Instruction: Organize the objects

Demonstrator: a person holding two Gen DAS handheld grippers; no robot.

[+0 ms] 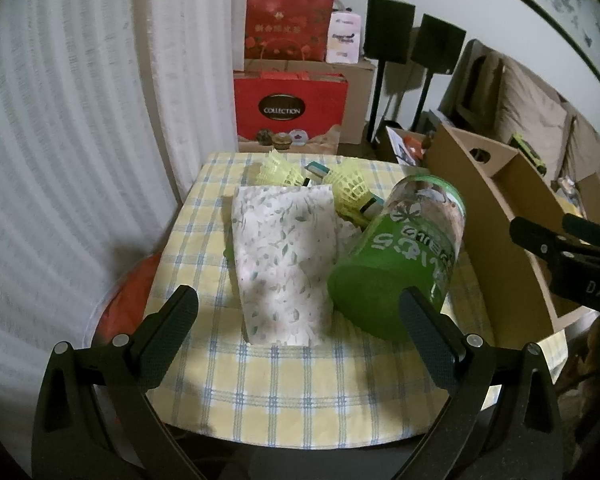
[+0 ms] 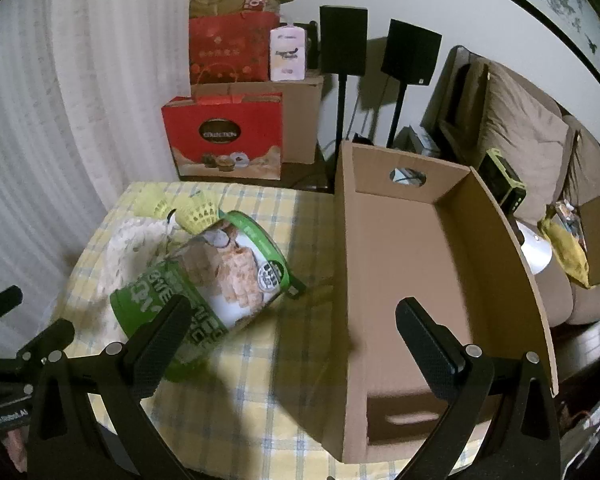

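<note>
A green-lidded snack jar point(image 1: 404, 252) lies tilted on the checked tablecloth point(image 1: 292, 392), leaning on a floral paper packet point(image 1: 284, 260). Yellow shuttlecocks point(image 1: 346, 186) and small boxes lie behind them. My left gripper point(image 1: 296, 328) is open and empty, hovering just before the packet and jar. An open cardboard box point(image 2: 428, 264) stands at the table's right side. My right gripper point(image 2: 292, 340) is open and empty above the box's left wall, with the jar point(image 2: 216, 280) by its left finger. The right gripper also shows at the left wrist view's right edge point(image 1: 564, 248).
Red gift bags point(image 1: 288, 108) and cartons are stacked behind the table by a white curtain point(image 1: 60, 140). Two black speakers on stands point(image 2: 376, 48) and a sofa with cushions point(image 2: 520, 136) lie to the right. An orange object point(image 1: 128, 296) sits left of the table.
</note>
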